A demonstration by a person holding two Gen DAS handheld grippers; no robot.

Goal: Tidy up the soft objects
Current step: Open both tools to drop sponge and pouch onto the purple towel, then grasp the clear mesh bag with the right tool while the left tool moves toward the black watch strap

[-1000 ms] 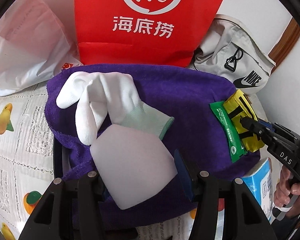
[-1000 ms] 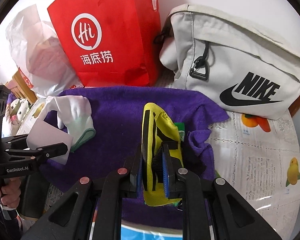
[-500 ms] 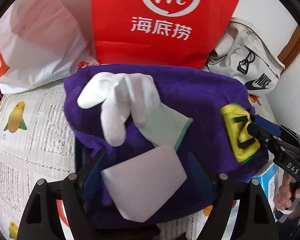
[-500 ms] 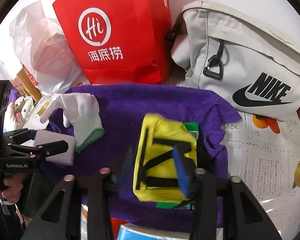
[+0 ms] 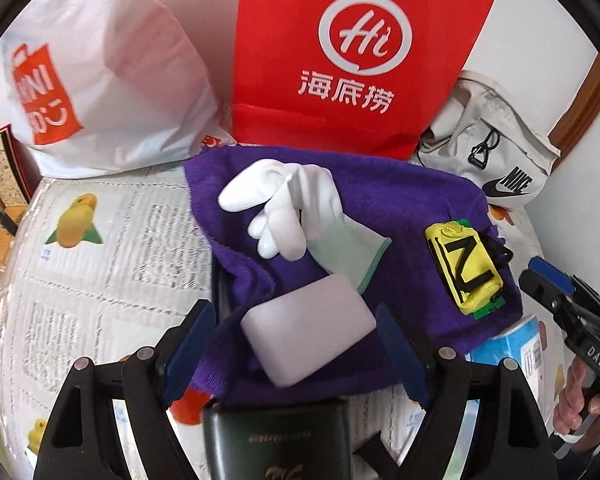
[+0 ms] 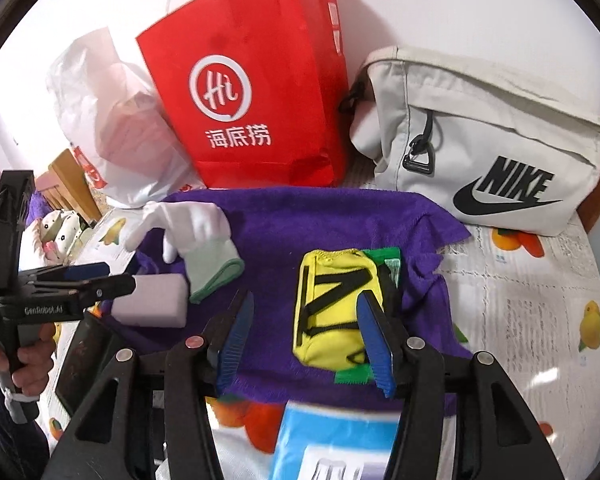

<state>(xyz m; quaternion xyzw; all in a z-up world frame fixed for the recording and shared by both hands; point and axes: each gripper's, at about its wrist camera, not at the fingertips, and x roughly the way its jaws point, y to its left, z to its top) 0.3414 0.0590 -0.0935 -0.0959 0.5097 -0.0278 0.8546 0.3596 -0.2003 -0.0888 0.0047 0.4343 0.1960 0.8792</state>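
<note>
Left-wrist and right-wrist views of the worktop (image 5: 100, 264), which is covered with printed paper; a purple towel (image 5: 400, 216) lies spread at its middle and carries all the soft things. My left claw (image 5: 296, 344) stands wide, its jaws apart on either side of a pale sponge block (image 5: 308, 340) that rests on the near edge of the towel, the blue pads (image 5: 188, 340) clear of the block's sides; just beyond the block lies a white glove (image 5: 292, 204) with a pale green cuff, its cuff end near the block's far corner. My right claw (image 6: 304, 340) is partly open, its jaws having just been opening; a yellow pouch (image 6: 332, 308) with black straps lies flat between them on the towel, on top of a green packet (image 6: 388, 260); whether the right-hand pad touches the pouch I cannot tell. Behind the towel stand a red paper bag (image 6: 260, 100), a white plastic bag (image 5: 100, 80) and a grey Nike bag (image 6: 488, 136); a blue carton (image 6: 332, 440) sits at the towel's near edge.
</note>
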